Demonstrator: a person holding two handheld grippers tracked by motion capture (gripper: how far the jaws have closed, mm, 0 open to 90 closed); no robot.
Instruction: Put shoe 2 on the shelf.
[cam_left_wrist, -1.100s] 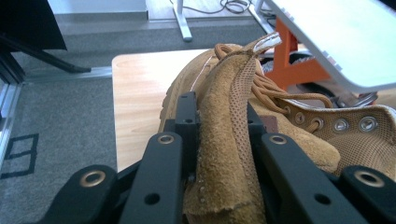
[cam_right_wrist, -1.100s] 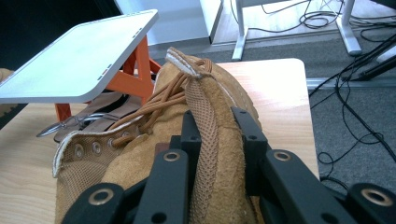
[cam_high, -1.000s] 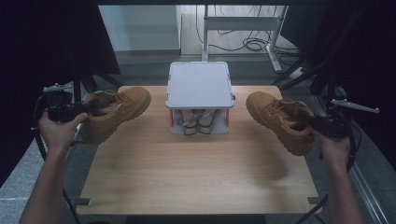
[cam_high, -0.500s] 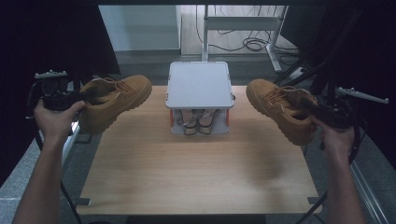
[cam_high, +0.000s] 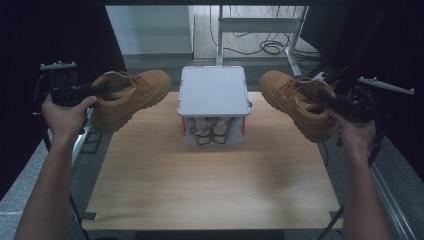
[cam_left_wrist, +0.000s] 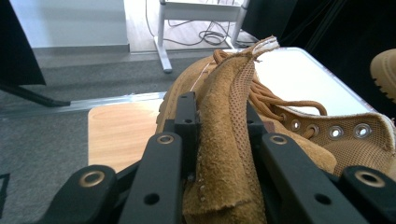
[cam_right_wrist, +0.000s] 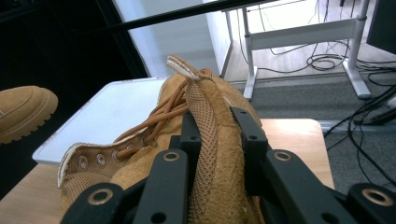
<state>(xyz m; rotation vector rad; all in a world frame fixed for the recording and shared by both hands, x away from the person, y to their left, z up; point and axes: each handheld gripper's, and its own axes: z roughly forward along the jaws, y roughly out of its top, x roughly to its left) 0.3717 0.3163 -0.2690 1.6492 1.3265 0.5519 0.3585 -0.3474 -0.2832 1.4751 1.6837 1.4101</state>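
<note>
- Wooden surface (cam_high: 210, 175) is seen under a grey-lidded box (cam_high: 214, 91) set at its far middle.
- Left boot (cam_high: 131, 96) is held in the air, left of the box, its collar clamped by the left hand-held gripper (cam_left_wrist: 219, 126).
- Right boot (cam_high: 299, 102) is held aloft to the right, its collar clamped by the right hand-held gripper (cam_right_wrist: 215, 128).
</note>
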